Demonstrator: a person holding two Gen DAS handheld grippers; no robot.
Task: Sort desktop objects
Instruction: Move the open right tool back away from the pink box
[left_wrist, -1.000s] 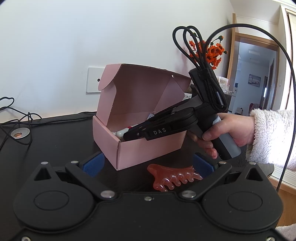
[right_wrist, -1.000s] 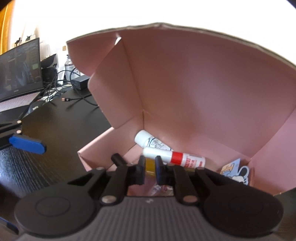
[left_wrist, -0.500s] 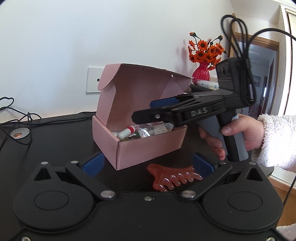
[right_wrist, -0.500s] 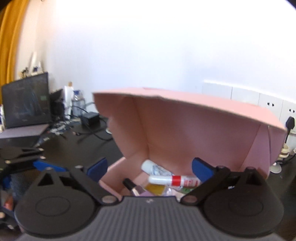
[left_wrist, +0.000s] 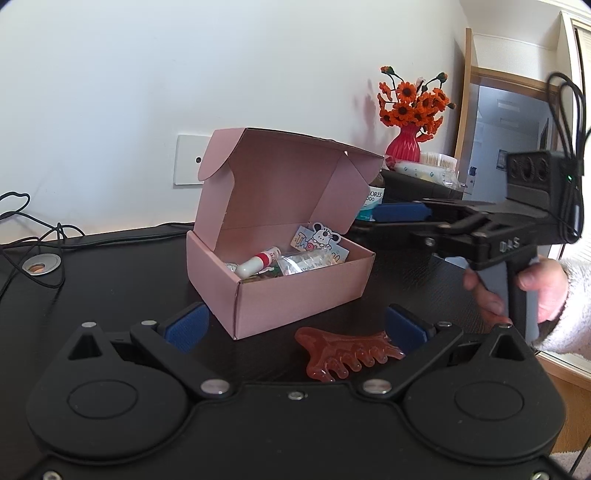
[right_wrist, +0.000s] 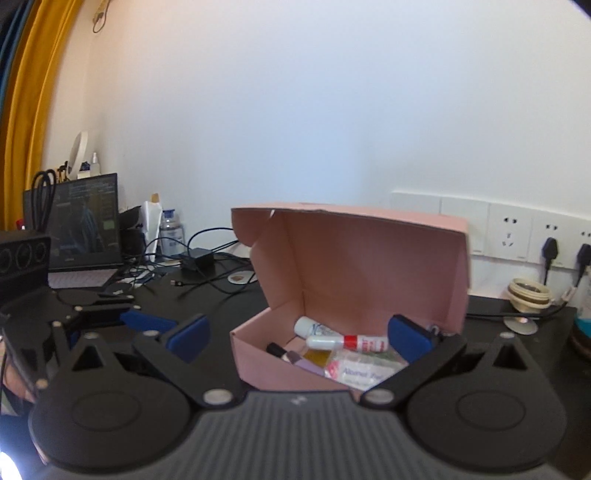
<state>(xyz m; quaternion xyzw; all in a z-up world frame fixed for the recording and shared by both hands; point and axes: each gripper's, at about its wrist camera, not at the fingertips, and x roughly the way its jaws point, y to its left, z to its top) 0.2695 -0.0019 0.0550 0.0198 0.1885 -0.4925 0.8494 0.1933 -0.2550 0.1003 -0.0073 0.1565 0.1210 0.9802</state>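
A: Two views. From the left wrist we see the left gripper with its jaws spread wide and nothing between the pads; an amber comb lies on the black table just ahead of them, untouched.

B: And the pink box stands open beyond the comb, lid up, with a white tube and a cartoon sticker inside. The right gripper hangs in the air right of the box, a hand on its grip.

A: From the right wrist, we see the right gripper with jaws as wide as they go; they have just been opening, and they hold nothing.

B: The pink box sits just ahead of them. Inside we make out the white tube, a dark-capped pen and a clear packet. The left gripper shows at the left edge.
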